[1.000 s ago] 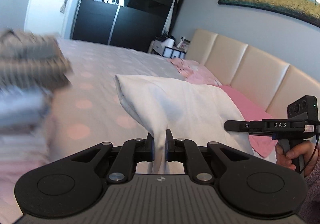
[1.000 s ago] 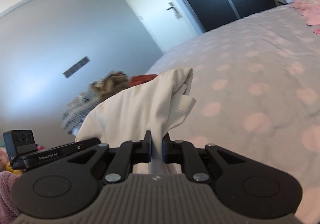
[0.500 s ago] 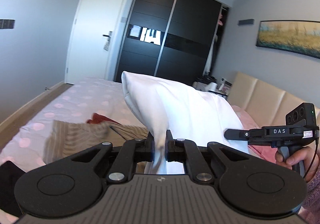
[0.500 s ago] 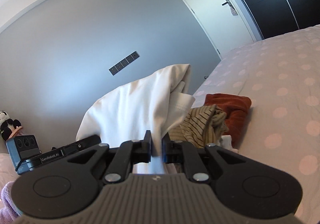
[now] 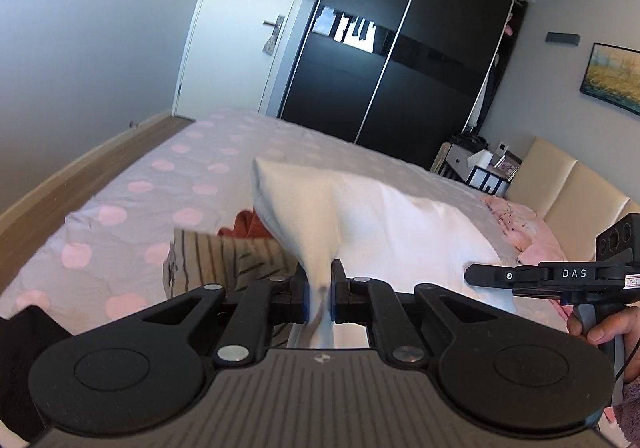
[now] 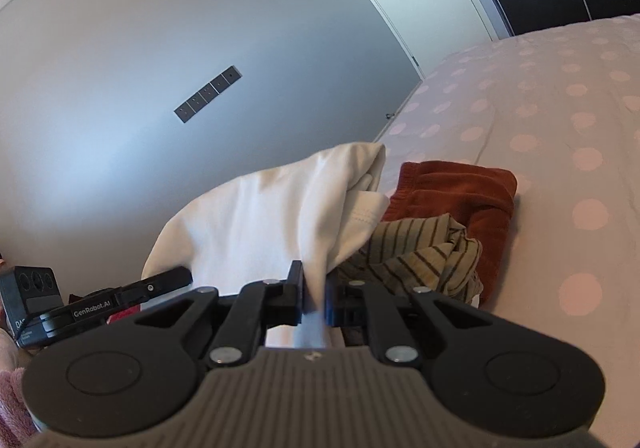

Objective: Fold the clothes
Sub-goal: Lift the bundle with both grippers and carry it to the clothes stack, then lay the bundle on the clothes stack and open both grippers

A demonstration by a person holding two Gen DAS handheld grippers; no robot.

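Note:
A white garment hangs folded between both grippers, lifted above the bed. My left gripper is shut on one bunched end of it. My right gripper is shut on the other end of the white garment, whose hem droops over the pile beneath. Just under the cloth lie a beige striped garment and a folded rust-red garment. The striped garment and the rust-red one also show in the left wrist view, partly hidden by the white cloth.
The bed has a grey cover with pink dots. A pink cloth lies near the beige headboard. A black wardrobe, a white door and a cluttered side table stand beyond. A dark cloth sits at lower left.
Both grippers swung sideways across the bed with the white garment, from the headboard side toward the pile. The striped and rust-red clothes came into view under it.

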